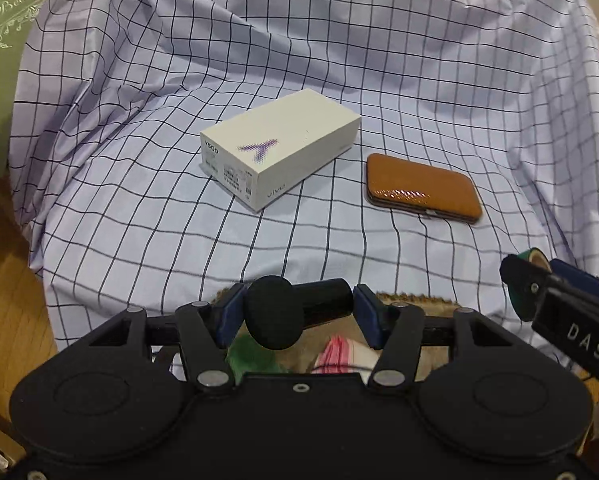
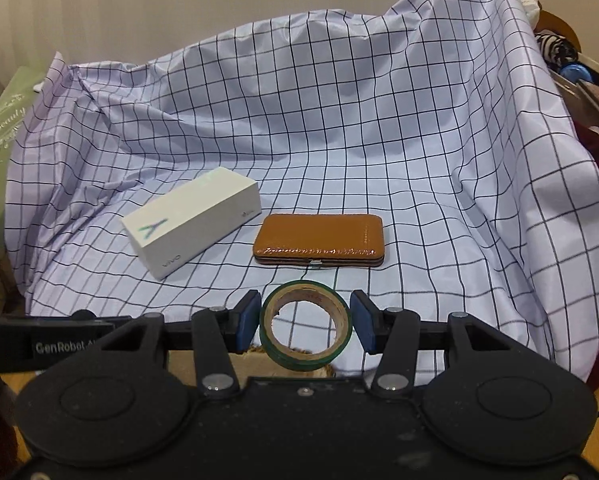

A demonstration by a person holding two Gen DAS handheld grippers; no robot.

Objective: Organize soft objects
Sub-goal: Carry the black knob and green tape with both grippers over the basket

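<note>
Two hand-held black tools with blue pads hover over a surface draped in a pale lilac cloth [image 1: 379,60] printed with a dark grid. The left tool [image 1: 295,314] is clamped on a black object with a rounded foam-like head and a short cylindrical body [image 1: 295,310], held crosswise between the pads, which press on its two ends. The right tool [image 2: 305,322] is clamped on a roll of green tape [image 2: 305,326], which stands on edge with its open core facing the camera; in the left wrist view that same roll peeks out at the far right edge, beside the left tool. On the cloth farther back lies a white rectangular phone box [image 1: 279,152] with a purple Y mark on its lid, set at an angle. Just beside it, to the right and apart from it, lies a flat tan leather case [image 1: 423,188] with a small metal clasp on its near edge. Below the left tool, a brown container [image 1: 419,300] holds green and pink-striped soft items. A green bag [image 1: 7,32] with pale script lettering sits at the far left.
</note>
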